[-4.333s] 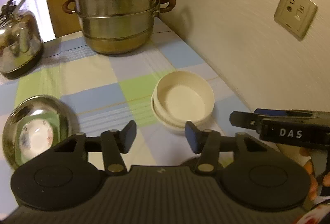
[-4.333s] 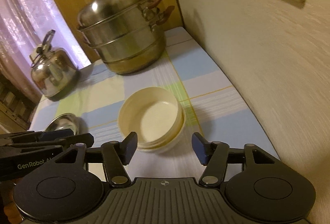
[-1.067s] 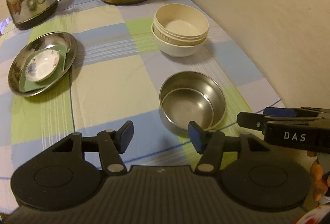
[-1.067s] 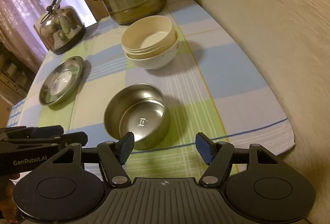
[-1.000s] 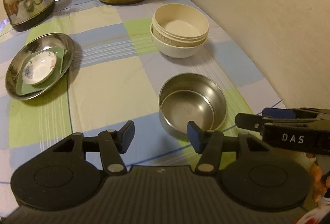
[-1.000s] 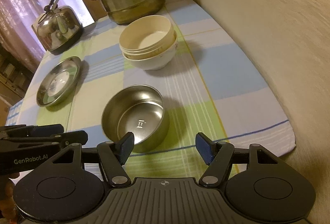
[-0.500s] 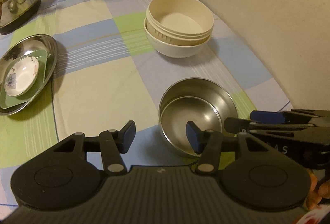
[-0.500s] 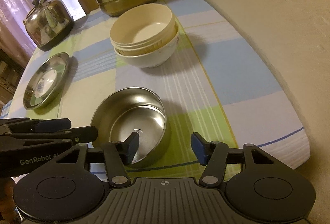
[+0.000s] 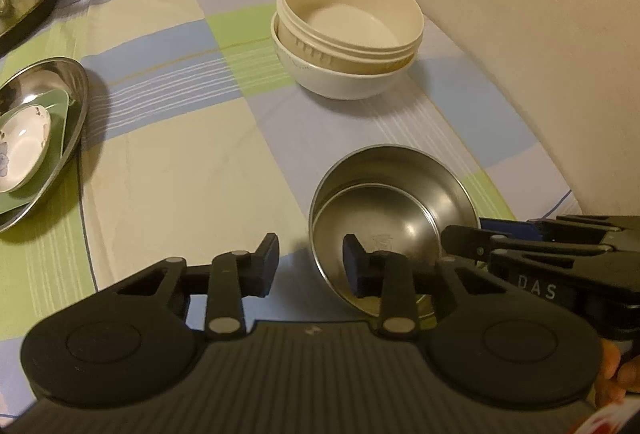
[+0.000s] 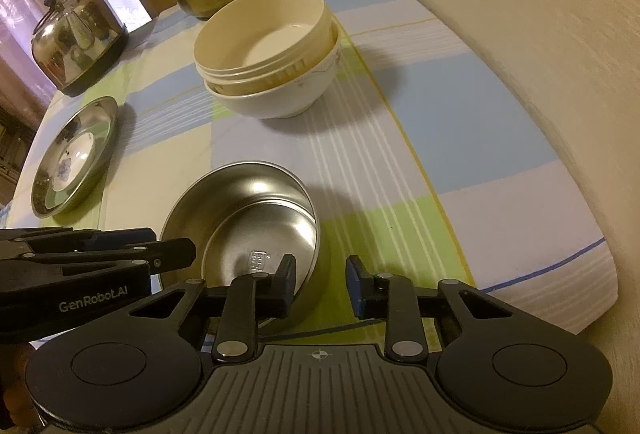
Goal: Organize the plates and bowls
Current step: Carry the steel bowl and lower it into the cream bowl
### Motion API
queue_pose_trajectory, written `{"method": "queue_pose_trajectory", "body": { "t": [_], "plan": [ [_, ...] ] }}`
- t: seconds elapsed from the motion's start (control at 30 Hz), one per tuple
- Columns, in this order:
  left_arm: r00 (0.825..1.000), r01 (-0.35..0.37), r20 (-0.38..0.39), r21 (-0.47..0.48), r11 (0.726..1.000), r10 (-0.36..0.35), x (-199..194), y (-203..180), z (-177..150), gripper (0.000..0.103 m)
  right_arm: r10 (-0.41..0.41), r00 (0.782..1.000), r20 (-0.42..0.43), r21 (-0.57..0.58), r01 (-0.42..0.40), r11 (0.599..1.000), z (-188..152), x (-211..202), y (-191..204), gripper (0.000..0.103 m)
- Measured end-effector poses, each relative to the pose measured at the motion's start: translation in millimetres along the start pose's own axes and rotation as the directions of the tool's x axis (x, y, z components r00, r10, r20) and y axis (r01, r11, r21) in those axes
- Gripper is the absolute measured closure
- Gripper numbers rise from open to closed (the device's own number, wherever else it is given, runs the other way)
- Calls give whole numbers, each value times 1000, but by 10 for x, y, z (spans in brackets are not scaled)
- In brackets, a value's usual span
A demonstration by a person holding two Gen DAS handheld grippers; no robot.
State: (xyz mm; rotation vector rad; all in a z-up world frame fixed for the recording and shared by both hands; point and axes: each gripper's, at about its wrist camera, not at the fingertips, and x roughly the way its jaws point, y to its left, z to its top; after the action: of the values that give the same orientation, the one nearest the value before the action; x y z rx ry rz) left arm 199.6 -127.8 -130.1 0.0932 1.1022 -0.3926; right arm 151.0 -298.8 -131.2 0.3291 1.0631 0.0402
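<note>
Steel bowl [image 9: 394, 202] near table's [image 9: 180, 162] front edge, w/ smaller steel bowl nested inside. Straddled at near-left rim by left gripper [image 9: 310, 261], at near-right rim by right gripper [image 10: 320, 284]; both just been closing, gaps still visible each side of wall, not pinching yet. Cream bowl stack [image 9: 348, 30] well behind.

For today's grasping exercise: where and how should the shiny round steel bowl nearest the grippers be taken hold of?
Grip the shiny round steel bowl by its thin upright rim, one finger inside, one outside, coming from above at the near side. The open top and smooth curved wall leave little else to pinch. Both the left gripper and right gripper already straddle the rim.
</note>
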Motion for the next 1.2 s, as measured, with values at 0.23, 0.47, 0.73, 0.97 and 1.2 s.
{"method": "queue_pose_trajectory", "body": {
  "t": [0.23,0.47,0.73,0.97,1.2],
  "plan": [
    [1000,19,-20,7,1000,-19,66,3,7,87,3,1000,-1,-9,-3,1000,3,38,33,88],
    [999,32,-14,48,998,-31,62,-31,-10,94,-6,1000,-5,-11,5,1000,20,53,57,90],
    [999,36,23,49,998,-37,-99,-33,25,94,3,1000,8,-16,-3,1000,81,-54,79,91],
    [995,48,84,31,998,-50,-417,-7,152,93,32,999,38,-32,-31,999,242,-299,155,91],
    [985,45,168,33,998,-50,-694,-30,381,93,58,995,83,-53,-54,997,499,-502,210,91]
  ]
}}
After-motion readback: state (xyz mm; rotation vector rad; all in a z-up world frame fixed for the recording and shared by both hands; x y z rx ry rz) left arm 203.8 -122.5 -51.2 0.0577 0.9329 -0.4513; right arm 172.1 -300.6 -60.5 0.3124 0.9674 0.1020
